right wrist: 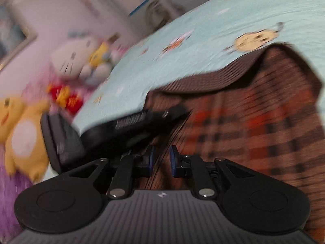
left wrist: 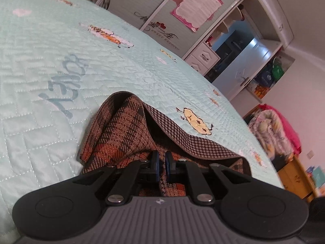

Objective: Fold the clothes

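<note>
1. The plaid garment [left wrist: 121,134], brown with orange and dark checks, lies bunched on the bed [left wrist: 40,71], which has a light green quilted cover with small cartoon prints.
2. In the left wrist view the left tongs [left wrist: 162,162] are closed on a fold of this garment; the cloth passes between the two blue pads.
3. A hem with a fine check pattern [left wrist: 182,134] rises over the tongs like an arch.
4. The right wrist view is blurred. The right tongs [right wrist: 162,160] stand slightly apart, and I cannot tell if cloth is held between them.
5. There the same garment [right wrist: 254,132] fills the right side, and the other handheld gripper [right wrist: 113,130] lies across it.
6. Plush toys [right wrist: 22,134] sit beyond the bed edge at the left.
</note>
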Motion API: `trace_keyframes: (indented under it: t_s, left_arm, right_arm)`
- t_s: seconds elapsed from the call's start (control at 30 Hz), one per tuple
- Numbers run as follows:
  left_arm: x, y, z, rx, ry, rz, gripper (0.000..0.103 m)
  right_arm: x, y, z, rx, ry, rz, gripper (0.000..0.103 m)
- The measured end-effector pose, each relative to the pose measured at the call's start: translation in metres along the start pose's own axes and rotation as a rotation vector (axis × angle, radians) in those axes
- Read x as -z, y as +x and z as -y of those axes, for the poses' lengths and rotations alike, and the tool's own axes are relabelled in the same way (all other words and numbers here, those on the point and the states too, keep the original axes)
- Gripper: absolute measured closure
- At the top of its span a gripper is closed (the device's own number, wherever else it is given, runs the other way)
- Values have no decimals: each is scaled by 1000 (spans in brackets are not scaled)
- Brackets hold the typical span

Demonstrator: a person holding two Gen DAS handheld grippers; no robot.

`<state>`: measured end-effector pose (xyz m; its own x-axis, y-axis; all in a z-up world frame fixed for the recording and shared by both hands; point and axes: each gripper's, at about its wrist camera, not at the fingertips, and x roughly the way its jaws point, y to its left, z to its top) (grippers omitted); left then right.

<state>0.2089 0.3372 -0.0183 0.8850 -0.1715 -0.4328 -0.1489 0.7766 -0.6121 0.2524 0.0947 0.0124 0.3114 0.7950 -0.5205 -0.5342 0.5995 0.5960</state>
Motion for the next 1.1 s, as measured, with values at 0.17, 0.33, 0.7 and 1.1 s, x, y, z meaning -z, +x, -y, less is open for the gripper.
trace_keyframes:
  t_s: [0.17, 0.33, 0.7, 1.1]
  left_arm:
    - [1, -7, 5, -12, 9, 21, 93]
    - [0, -25, 13, -37, 33, 85, 81]
    - [-25, -12, 6, -143, 75, 108, 72]
    - [-27, 18, 19, -253, 244, 63, 70]
  right_arm:
    - [10, 18, 8, -55, 46, 15, 101]
    - [13, 19, 8, -28, 16, 31, 103]
    - [16, 19, 16, -48, 29, 34, 103]
    - [7, 8, 34, -108, 150, 56, 99]
